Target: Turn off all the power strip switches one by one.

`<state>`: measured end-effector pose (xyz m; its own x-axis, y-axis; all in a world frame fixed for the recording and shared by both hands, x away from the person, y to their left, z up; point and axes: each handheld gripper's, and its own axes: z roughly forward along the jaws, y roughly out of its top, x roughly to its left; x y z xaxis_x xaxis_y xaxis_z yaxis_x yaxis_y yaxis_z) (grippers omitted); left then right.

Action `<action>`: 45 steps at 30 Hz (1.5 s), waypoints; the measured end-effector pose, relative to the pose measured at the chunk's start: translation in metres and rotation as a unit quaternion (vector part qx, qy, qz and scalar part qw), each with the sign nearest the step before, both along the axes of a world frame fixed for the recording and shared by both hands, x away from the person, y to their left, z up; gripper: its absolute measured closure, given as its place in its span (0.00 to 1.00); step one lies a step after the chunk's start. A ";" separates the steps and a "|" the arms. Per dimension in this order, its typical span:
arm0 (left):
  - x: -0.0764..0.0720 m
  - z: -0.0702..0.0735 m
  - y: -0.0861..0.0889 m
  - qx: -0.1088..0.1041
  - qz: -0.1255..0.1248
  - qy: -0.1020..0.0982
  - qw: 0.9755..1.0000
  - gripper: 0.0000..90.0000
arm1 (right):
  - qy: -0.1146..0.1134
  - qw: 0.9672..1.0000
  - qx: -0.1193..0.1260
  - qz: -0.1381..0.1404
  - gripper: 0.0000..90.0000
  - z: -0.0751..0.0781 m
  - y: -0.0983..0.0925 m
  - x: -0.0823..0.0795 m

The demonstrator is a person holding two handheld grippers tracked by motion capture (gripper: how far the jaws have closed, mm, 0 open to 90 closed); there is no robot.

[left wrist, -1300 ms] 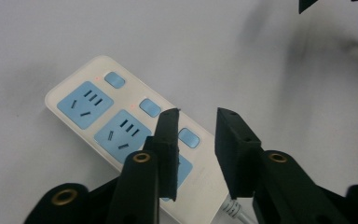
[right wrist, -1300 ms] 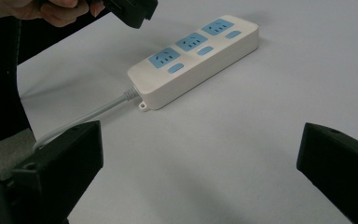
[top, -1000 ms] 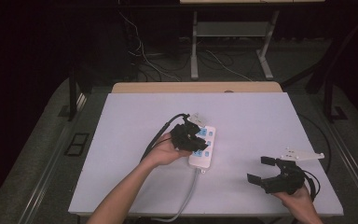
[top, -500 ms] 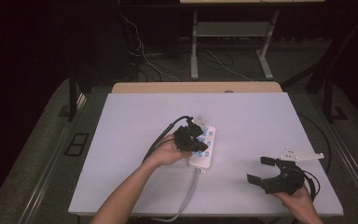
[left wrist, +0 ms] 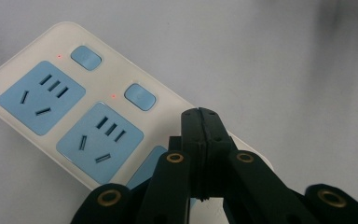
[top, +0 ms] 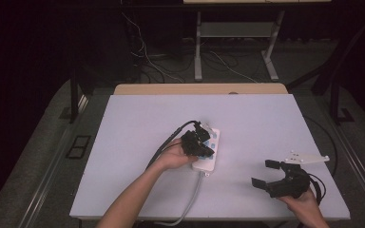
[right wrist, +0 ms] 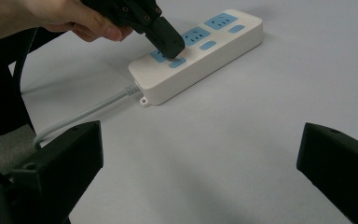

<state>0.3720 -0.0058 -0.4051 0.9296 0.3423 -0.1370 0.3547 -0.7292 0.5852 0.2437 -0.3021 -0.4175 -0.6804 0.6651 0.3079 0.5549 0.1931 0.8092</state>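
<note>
High view: the white power strip lies mid-table, its cord trailing toward the person, while the left gripper leans over it and the right gripper waits well apart, jaws spread and empty

Left gripper view: jaws pressed together, aimed as a single tip, probably to push a blue switch

Right gripper view: that closed tip bears on the nearest switch; whether it presses cannot be told

Power strip mid-table, bare tabletop around it
</note>
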 end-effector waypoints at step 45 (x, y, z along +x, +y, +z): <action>0.000 -0.003 -0.006 0.011 0.009 0.007 1.000 0.99 | 0.000 1.000 0.003 -0.012 0.00 0.001 -0.006 0.000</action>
